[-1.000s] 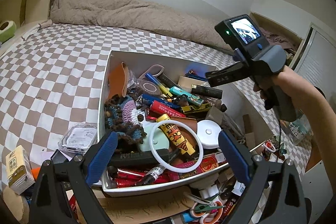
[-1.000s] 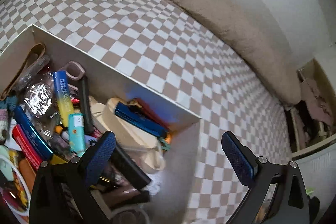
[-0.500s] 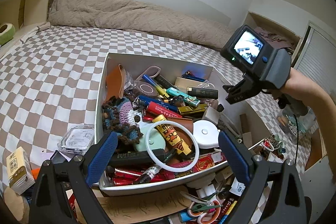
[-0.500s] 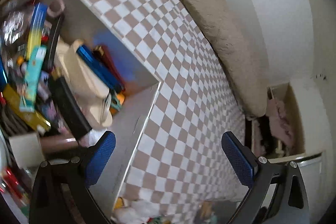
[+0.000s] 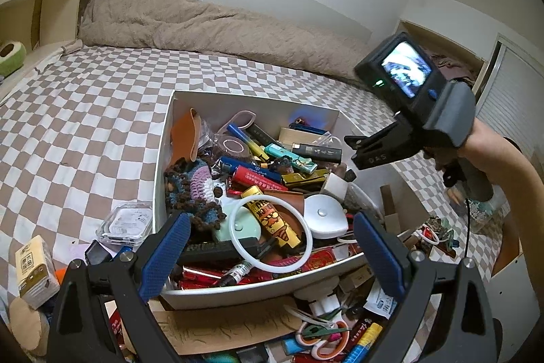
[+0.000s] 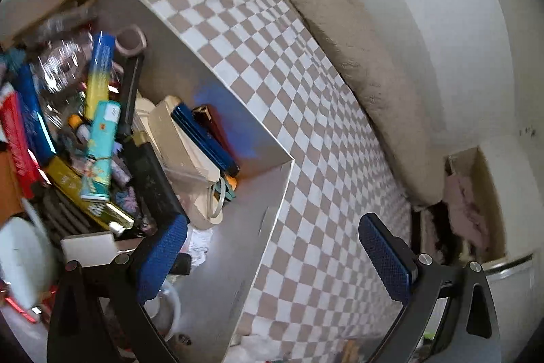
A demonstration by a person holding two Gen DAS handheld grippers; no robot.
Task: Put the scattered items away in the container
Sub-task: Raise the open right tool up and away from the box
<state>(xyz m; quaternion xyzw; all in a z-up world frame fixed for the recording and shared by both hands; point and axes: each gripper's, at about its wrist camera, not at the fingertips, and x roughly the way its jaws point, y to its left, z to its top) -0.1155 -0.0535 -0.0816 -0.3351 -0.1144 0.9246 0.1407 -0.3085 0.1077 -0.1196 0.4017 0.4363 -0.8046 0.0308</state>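
Note:
A white box [image 5: 159, 165] on the checkered bed is heaped with items: a white ring [image 5: 270, 233], a crochet piece [image 5: 193, 189], a red tube [image 5: 261, 177], a black bar [image 5: 316, 153]. My left gripper [image 5: 270, 256] is open and empty, hovering over the box's near edge. My right gripper [image 6: 272, 252] is open and empty above the box's far right corner [image 6: 285, 159]; its body [image 5: 418, 114] shows in the left wrist view. Loose items lie before the box: scissors [image 5: 323, 334], a clear plastic case [image 5: 125, 223], a small carton [image 5: 34, 267].
A beige blanket [image 5: 210, 22] lies along the back of the bed. A wooden shelf [image 5: 40, 9] stands at the left. A cardboard sheet [image 5: 224, 327] lies under the box's near edge. Small clutter [image 5: 431, 233] sits to the right of the box.
The right gripper has pulled back from over the box to its right side and tilted. The left gripper has barely moved. Both stay open and empty.

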